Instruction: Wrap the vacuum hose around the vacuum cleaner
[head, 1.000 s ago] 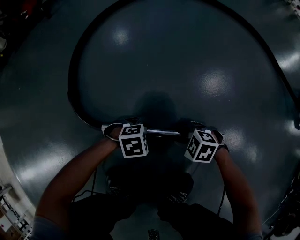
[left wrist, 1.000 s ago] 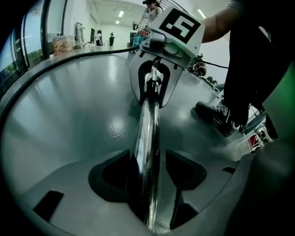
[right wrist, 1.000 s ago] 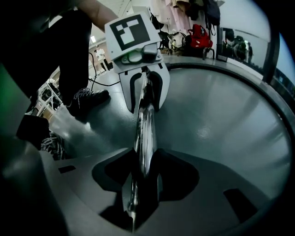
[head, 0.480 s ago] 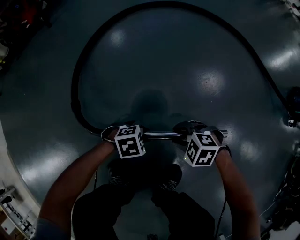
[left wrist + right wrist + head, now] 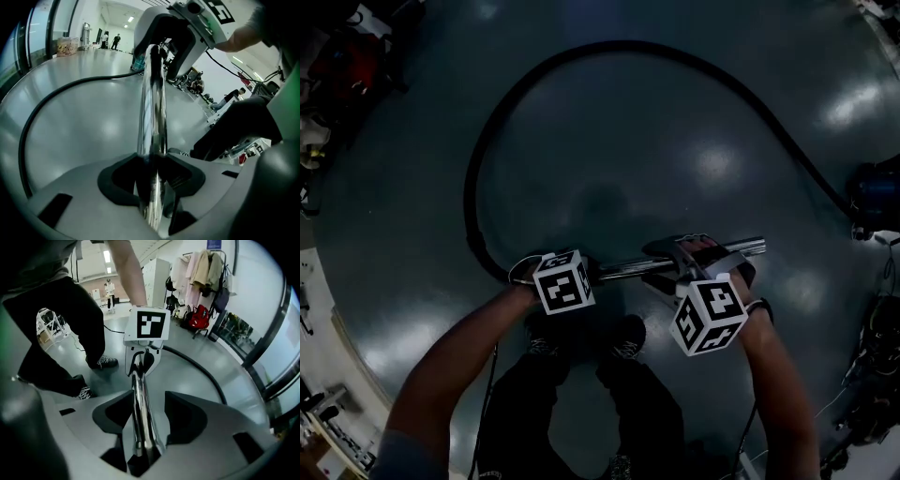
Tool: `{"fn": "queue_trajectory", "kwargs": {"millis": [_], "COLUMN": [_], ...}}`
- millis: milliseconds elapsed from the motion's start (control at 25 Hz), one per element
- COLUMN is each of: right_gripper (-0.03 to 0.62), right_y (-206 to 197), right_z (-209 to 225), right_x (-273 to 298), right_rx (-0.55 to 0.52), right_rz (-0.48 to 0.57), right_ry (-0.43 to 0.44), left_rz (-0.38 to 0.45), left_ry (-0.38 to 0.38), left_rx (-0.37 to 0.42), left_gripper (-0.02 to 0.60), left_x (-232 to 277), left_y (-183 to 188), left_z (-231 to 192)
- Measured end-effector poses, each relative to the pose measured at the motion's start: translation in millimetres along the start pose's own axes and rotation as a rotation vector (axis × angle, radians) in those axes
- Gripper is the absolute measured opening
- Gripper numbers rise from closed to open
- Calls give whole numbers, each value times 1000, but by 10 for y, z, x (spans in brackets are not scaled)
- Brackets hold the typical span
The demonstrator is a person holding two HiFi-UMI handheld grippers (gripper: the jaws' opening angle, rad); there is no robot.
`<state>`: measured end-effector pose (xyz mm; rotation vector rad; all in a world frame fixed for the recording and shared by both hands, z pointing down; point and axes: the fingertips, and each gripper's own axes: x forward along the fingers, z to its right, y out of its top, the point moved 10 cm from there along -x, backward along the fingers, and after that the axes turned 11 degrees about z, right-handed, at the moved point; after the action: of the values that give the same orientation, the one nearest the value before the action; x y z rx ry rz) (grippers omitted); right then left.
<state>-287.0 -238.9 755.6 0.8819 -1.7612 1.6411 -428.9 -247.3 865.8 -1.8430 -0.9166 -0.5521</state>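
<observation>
Black vacuum hose (image 5: 619,45) trails from the shiny chrome tube (image 5: 623,270). The left claw (image 5: 152,176), just closed, clamps that tube. The right claw (image 5: 143,420), jaws just opening, loosely straddles it further along.

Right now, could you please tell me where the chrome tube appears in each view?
Head view: chrome tube crosses lower centre.
Left gripper view: chrome tube rises up the centre.
Right gripper view: chrome tube runs up the middle.
Shared landmark: black hose curving across the floor.
</observation>
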Motion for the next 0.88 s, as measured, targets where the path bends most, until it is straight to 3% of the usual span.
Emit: {"fn": "queue_trajectory", "kwargs": {"millis": [240,520,680,880], "right_gripper": [187,187,187,187], "right_y": [491,956,1147,1225], "right_z": [108,182,128,-66], "right_x": [-1075,-2192,-2739,-3183], "right_rx": [-68,-28,91,350], "right_rz": [50,114,185,312], "right_ry": [-161,-344,-456,-569], "left_rz": [68,159,162,207], "left_ry": [-25,-6,51,106], "left_rx": [-42,-103,-124,-153], "left_gripper": [166,164,163,161], "left_x": [-321,-789,-1135,-1604], "left_y": [701,1575,2034,2570], "left_z": [268,526,693,960]}}
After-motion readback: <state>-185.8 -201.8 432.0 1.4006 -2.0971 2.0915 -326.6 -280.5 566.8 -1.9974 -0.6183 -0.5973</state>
